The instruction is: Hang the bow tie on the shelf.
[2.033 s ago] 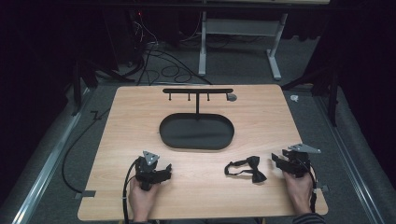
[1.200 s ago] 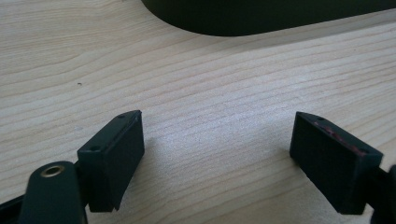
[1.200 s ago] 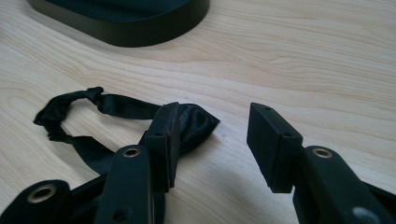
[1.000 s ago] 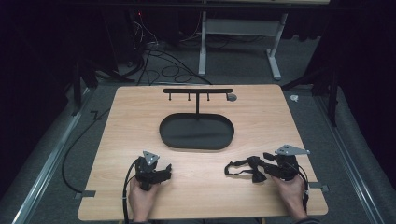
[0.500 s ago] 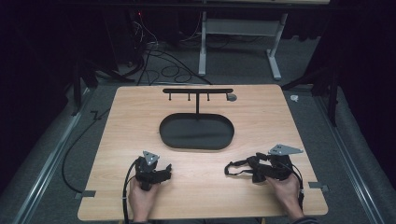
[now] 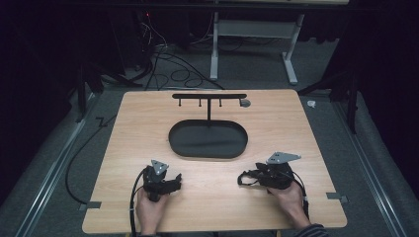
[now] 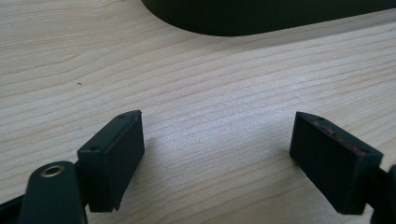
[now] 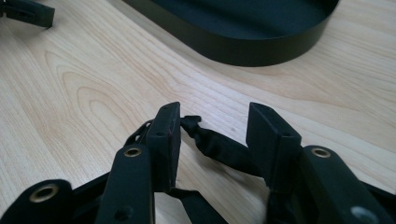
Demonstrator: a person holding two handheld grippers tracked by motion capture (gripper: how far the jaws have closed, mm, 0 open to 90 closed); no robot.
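Nearest, the left gripper [image 6: 174,181] rests on the wooden table [image 6: 296,128], jaws wide apart and empty. The right gripper [image 8: 214,122] straddles a black bow tie [image 8: 219,147], jaws parted, not yet closed. Beyond stand the empty oval tray [image 6: 208,154] and hook rack [image 6: 209,97]; hanging, apparently, remains undone.

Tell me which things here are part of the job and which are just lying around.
Likely in the job:
right gripper, jaws open around the black fabric piece; black oval tray; its hook stand; left gripper, open.

Just lying about:
floor cables; small grey object by the stand; tape marks.
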